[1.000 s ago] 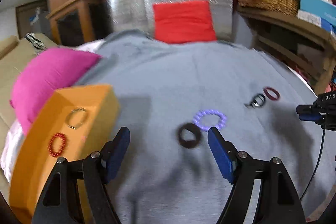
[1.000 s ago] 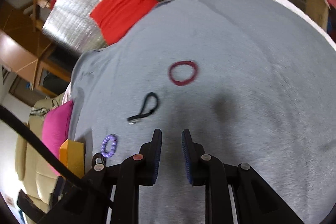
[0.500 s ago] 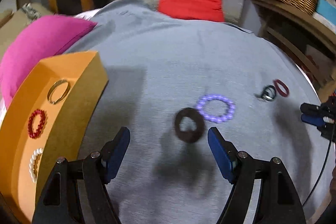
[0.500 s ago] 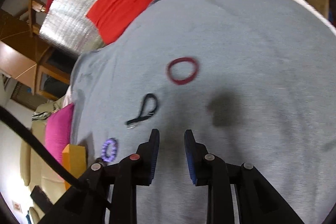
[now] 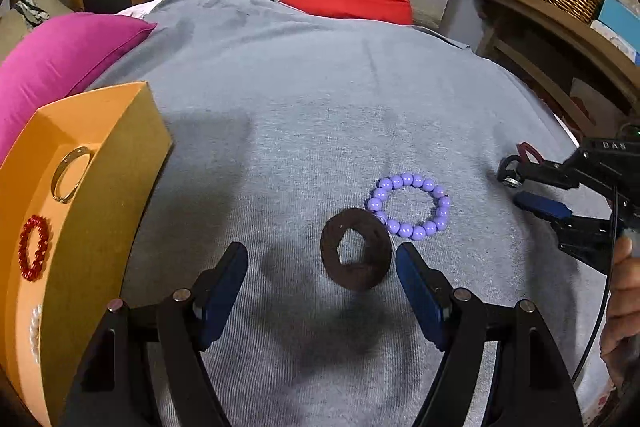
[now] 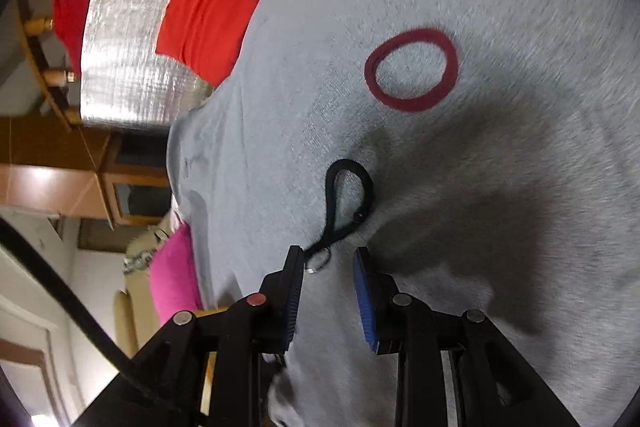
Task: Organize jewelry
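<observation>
Four pieces are lying loose on the grey cloth point(image 5: 320, 99): one brown ring point(image 5: 355, 255), one purple bead bracelet point(image 5: 409, 205) touching it, one black cord loop point(image 6: 347, 205) and one dark red band point(image 6: 412, 70). Three more are sitting in the orange box point(image 5: 100, 195): a metal bangle point(image 5: 71, 174), a red bead bracelet point(image 5: 35, 253) and a white bead string point(image 5: 35, 327). The left hand-held gripper point(image 5: 320, 279) is tilting downward, gaping wide and empty, with the brown ring just ahead between its tips. The right hand-held gripper point(image 6: 328, 281) is holding nothing, parted narrowly and widening, over the cord's end.
</observation>
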